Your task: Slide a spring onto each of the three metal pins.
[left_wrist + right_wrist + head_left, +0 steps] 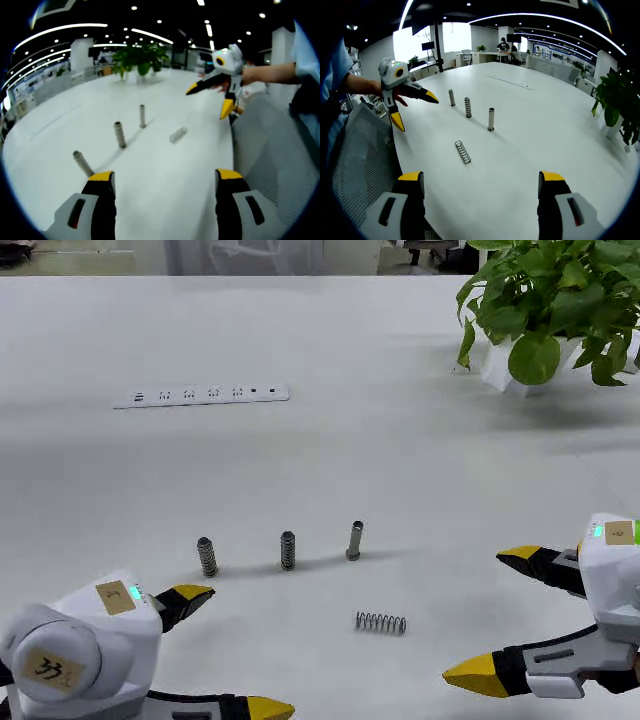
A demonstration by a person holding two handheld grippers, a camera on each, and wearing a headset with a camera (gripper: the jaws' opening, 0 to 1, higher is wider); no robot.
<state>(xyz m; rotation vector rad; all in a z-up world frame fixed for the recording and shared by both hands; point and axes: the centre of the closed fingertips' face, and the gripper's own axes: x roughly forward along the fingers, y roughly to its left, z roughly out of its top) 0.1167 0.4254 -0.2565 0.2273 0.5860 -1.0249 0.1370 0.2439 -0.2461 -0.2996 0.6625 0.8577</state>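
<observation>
Three metal pins stand in a row on the white table. The left pin point(207, 556) and the middle pin point(288, 550) each carry a spring. The right pin point(354, 540) is bare. A loose spring point(381, 622) lies flat in front of the bare pin. My left gripper point(232, 650) is open at the near left, just in front of the left pin point(82, 162). My right gripper point(495, 612) is open at the near right, apart from the loose spring point(462, 151). Both hold nothing.
A white power strip point(200, 395) lies farther back on the left. A potted plant point(550, 300) stands at the far right. A grey mesh chair point(360, 150) sits beside the table's near edge.
</observation>
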